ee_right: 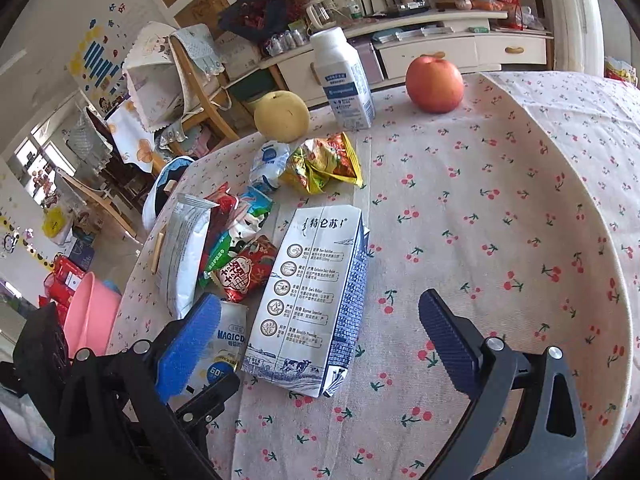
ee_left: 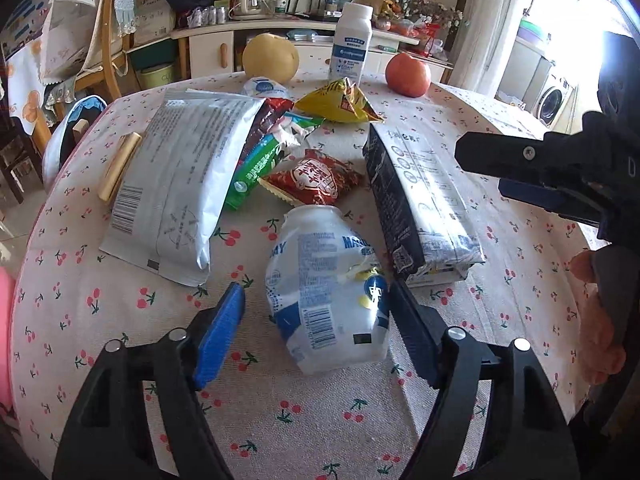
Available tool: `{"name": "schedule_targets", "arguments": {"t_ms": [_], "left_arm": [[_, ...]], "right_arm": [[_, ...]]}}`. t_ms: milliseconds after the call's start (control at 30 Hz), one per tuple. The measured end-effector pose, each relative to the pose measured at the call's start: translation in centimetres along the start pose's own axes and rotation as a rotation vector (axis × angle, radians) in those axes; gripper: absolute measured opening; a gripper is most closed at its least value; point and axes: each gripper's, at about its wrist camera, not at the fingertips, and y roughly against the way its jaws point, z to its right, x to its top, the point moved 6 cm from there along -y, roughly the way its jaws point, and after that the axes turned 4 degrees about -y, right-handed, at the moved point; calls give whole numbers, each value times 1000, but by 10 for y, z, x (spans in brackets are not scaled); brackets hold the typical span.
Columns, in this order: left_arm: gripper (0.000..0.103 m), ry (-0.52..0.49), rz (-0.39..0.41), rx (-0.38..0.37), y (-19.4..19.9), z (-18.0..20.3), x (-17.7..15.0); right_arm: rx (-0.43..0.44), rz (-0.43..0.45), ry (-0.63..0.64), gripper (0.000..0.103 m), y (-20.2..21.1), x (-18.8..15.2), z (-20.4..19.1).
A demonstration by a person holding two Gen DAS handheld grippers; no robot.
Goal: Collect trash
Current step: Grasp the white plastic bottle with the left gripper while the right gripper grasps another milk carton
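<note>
A crushed white plastic bottle [ee_left: 328, 292] with blue print lies on the cherry-print tablecloth [ee_left: 120, 320], between the blue pads of my left gripper [ee_left: 316, 286]. The right pad is at its side and the left pad stands clear, so the gripper is open. A blue-and-white milk carton [ee_right: 312, 300] lies flat between the wide-apart fingers of my right gripper [ee_right: 320, 298], which is open and touches nothing. Behind them lie a big white bag [ee_left: 180, 184], a green wrapper [ee_left: 260, 160], a red wrapper [ee_left: 316, 178], a yellow wrapper [ee_left: 340, 102] and a small white pouch [ee_left: 264, 87].
At the table's far edge stand an upright white bottle [ee_right: 344, 80], a yellow pear [ee_right: 282, 116] and a red apple [ee_right: 434, 84]. A beige stick [ee_left: 120, 164] lies left of the white bag. A pink bucket [ee_right: 90, 316] and wooden chairs [ee_right: 200, 92] stand left of the table.
</note>
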Motion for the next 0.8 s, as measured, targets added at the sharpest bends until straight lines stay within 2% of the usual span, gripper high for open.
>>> {"name": "schedule_targets", "arguments": {"t_ms": [267, 333, 400, 533, 800], "left_arm": [[61, 5, 11, 32, -2, -3, 6], [60, 5, 10, 31, -4, -3, 7], [60, 3, 10, 32, -5, -2, 7], [60, -1, 12, 31, -5, -2, 7], [60, 8, 24, 32, -1, -6, 8]], "right_arm": [[-4, -31, 19, 97, -20, -5, -6], [-13, -34, 33, 94, -24, -7, -8], [-31, -41, 47, 78, -29, -8, -9], [-44, -58, 38, 78, -38, -12, -7], [-64, -39, 76, 75, -42, -9, -9]]}}
